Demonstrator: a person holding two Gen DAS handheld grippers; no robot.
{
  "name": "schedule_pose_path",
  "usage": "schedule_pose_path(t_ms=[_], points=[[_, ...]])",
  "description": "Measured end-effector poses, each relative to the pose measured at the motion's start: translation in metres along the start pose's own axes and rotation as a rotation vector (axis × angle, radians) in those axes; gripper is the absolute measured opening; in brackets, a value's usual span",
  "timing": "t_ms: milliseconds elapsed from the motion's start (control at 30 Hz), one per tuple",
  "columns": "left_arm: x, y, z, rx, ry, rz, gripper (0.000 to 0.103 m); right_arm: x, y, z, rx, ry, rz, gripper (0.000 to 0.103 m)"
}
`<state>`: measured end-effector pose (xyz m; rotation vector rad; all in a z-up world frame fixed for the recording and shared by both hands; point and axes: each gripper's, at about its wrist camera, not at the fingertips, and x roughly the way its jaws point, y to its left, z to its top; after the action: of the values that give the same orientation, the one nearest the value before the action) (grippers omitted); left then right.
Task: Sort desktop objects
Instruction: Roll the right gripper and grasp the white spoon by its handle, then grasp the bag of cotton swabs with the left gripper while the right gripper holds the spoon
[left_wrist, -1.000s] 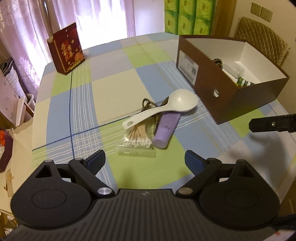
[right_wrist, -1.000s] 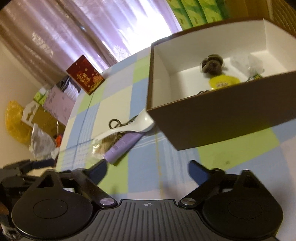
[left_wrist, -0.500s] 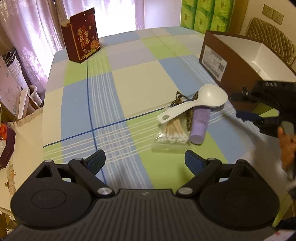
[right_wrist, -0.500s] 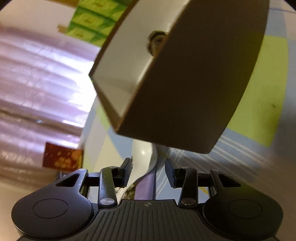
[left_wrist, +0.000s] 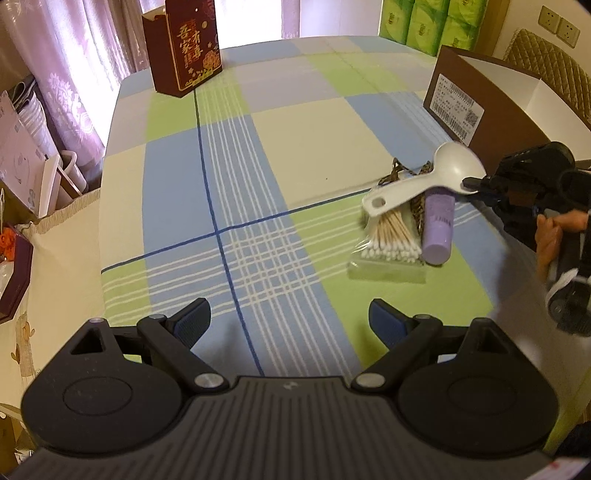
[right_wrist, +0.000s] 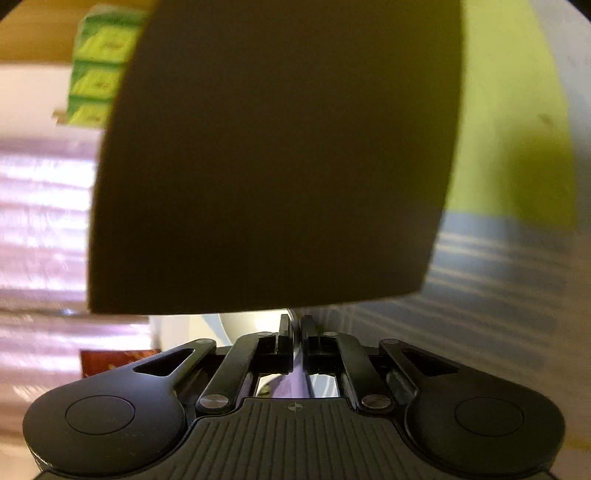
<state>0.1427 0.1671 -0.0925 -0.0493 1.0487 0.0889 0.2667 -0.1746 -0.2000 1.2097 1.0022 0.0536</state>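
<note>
Left gripper (left_wrist: 290, 317): jaws spread wide, nothing between them, held above the checked tablecloth (left_wrist: 258, 155).

Right gripper (right_wrist: 294, 328): fingers pinched nearly together on the rim of the white spoon (left_wrist: 430, 180). In the left wrist view the same gripper (left_wrist: 471, 182) meets the bowl edge of the spoon from the right side of the table; a hand (left_wrist: 554, 236) holds its body.

Spoon: long axis runs diagonally, bowl toward the brown box (left_wrist: 491, 114) at far right, handle end with its hanging hole pointing near-left. It lies across the top of the pile, over the purple tube (left_wrist: 437, 229) and the bag of cotton swabs (left_wrist: 391, 243).

Purple tube: lies flat, long axis roughly near-to-far, near end toward the left gripper, far end under the spoon bowl. Touches the swab bag on its left.

Cotton swabs: sticks fan toward the near edge, tips nearest the camera.

A dark patterned cord (left_wrist: 397, 171) shows behind the spoon; details unclear.

Right wrist view: the brown box wall (right_wrist: 277, 155) fills most of the frame, just beyond the fingertips.

Red gift bag (left_wrist: 184, 44) stands upright at the far-left corner, well apart from the pile.
</note>
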Motion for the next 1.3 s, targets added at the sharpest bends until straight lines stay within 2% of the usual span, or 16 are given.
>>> schedule_pose_path(t_ms=[100, 300, 500, 567, 700, 767, 1033, 1300], points=[[0.003, 0.001, -0.003, -0.003, 0.007, -0.008, 0.09, -0.014, -0.006, -0.001, 0.044, 0.038, 0.035, 0.0], [0.008, -0.005, -0.001, 0.003, -0.002, -0.029, 0.086, -0.048, 0.004, -0.004, 0.017, 0.082, 0.143, 0.0], [0.009, -0.022, 0.007, 0.04, -0.042, -0.06, 0.084, -0.099, 0.014, 0.021, -0.068, 0.064, 0.282, 0.0], [0.011, -0.027, 0.009, 0.053, -0.051, -0.065, 0.083, -0.11, 0.026, 0.023, -0.11, 0.046, 0.3, 0.0], [0.014, -0.031, 0.015, 0.055, -0.059, -0.077, 0.082, -0.144, 0.023, 0.05, -0.166, -0.002, 0.286, 0.0], [0.016, -0.033, 0.018, 0.059, -0.06, -0.078, 0.081, -0.149, 0.044, 0.055, -0.183, -0.026, 0.251, 0.0], [0.028, -0.048, 0.033, 0.064, -0.066, -0.111, 0.079, -0.202, 0.021, 0.101, -0.15, -0.098, 0.105, 0.0], [0.064, -0.065, 0.056, 0.07, -0.019, -0.116, 0.061, -0.215, 0.006, 0.123, -0.111, -0.134, 0.054, 0.0]])
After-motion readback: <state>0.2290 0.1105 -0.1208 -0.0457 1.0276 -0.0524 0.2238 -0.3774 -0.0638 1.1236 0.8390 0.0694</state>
